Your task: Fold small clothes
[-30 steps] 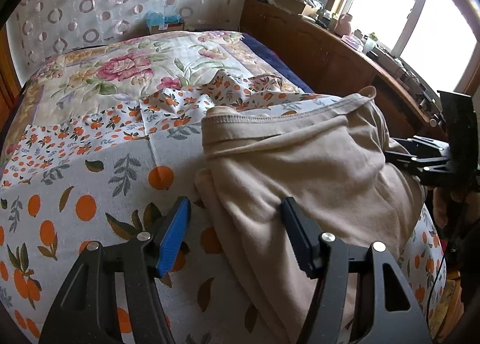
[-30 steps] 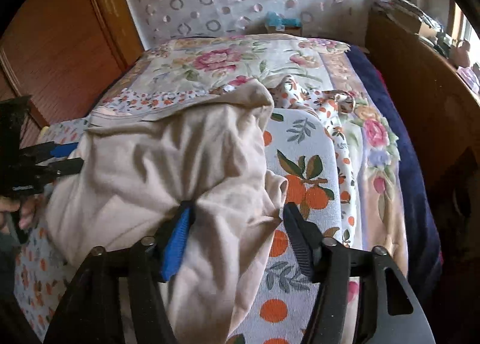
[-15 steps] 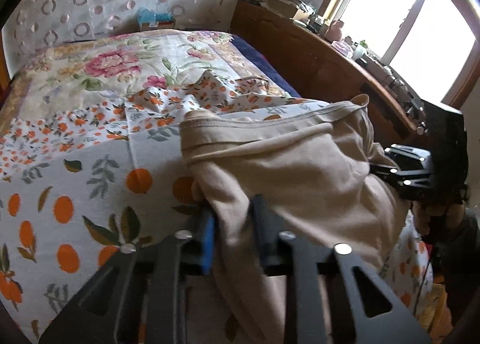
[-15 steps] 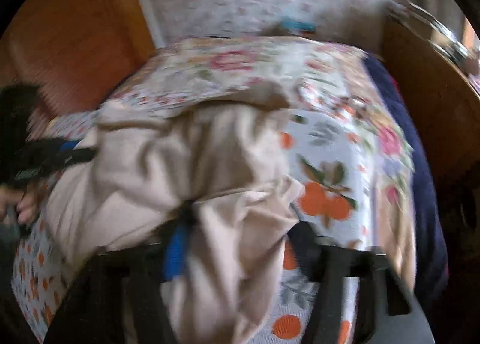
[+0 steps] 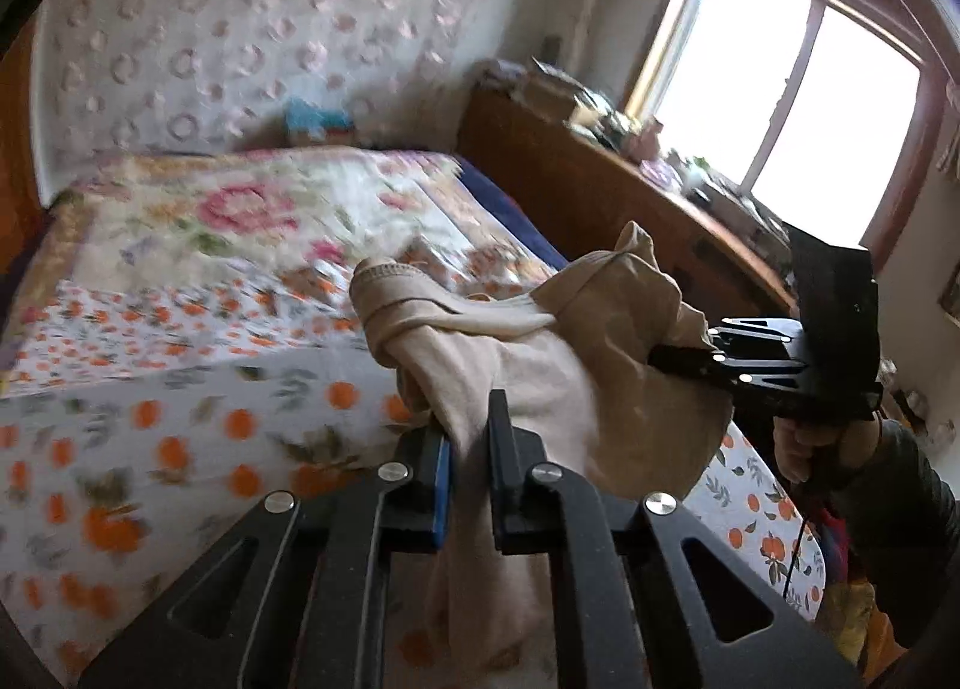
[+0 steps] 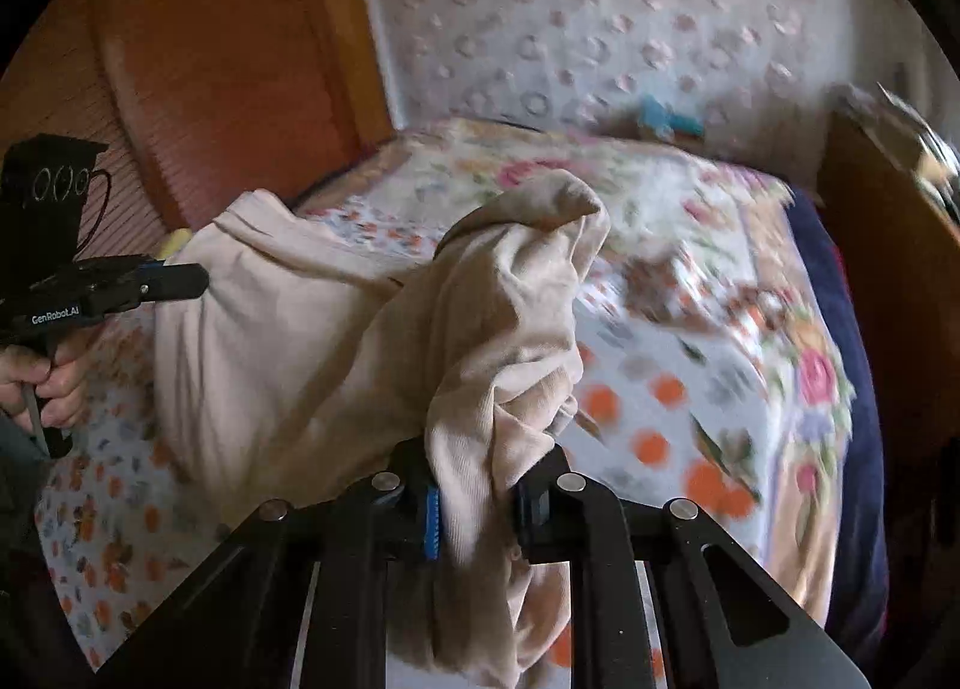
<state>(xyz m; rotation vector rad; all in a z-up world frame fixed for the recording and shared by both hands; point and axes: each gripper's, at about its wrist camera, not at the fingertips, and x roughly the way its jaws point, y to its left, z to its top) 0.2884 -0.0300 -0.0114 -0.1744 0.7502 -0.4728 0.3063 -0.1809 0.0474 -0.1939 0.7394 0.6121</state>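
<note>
My left tool [image 5: 465, 449] and right tool [image 6: 477, 485] have just closed, each pinching the beige garment [image 5: 576, 365] above the patterned bed [image 5: 180, 329].

A beige garment [image 5: 600, 383] hangs bunched and creased. It is lifted above the near end of the bed [image 5: 180, 389].
</note>
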